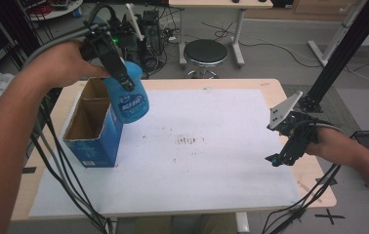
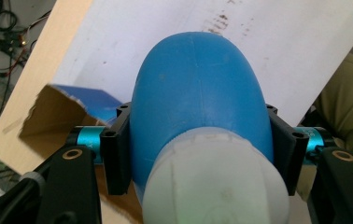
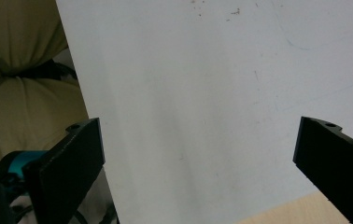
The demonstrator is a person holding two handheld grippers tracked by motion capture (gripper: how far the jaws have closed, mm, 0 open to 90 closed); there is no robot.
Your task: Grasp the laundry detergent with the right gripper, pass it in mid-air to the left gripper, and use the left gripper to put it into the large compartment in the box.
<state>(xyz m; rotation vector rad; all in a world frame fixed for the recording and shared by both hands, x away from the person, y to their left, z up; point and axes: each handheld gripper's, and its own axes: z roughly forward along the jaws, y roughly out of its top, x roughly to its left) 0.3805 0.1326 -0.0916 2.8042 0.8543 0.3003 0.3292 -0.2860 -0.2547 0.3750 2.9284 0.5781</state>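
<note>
I start with the table (image 1: 212, 214) and its white sheet (image 1: 207, 161), spotted with brown marks near the middle. On that sheet, at about nine o'clock from the marks, stands the open cardboard box (image 1: 91, 127), blue outside, brown inside, flaps up and nothing that I can make out in it.

Next, the blue bottle (image 1: 131, 100). I have it in my left gripper (image 1: 119, 73), pinched near its pale cap (image 2: 214, 179), and in the left gripper view both black jaws press flat on its sides. It hangs in the air with its rounded bottom tilted down toward five o'clock, just beside the box's right wall at its far corner, above the rim and clear of the sheet. It overlaps the box edge in the high view, but I cannot tell whether it touches the cardboard.

My right gripper (image 1: 282, 146) hovers at the sheet's three o'clock edge, jaws spread wide with bare sheet between them, well apart from the box.

I judge this to be the carry step: the bottle is up and by the box mouth, not set anywhere. If it is meant for the box, the next move calls for swinging it toward nine o'clock over the opening, squaring it up so the bottom clears the flaps, then lowering before the jaws spread. The box is light and could tip, so steadying it with the free gripper may help.
</note>
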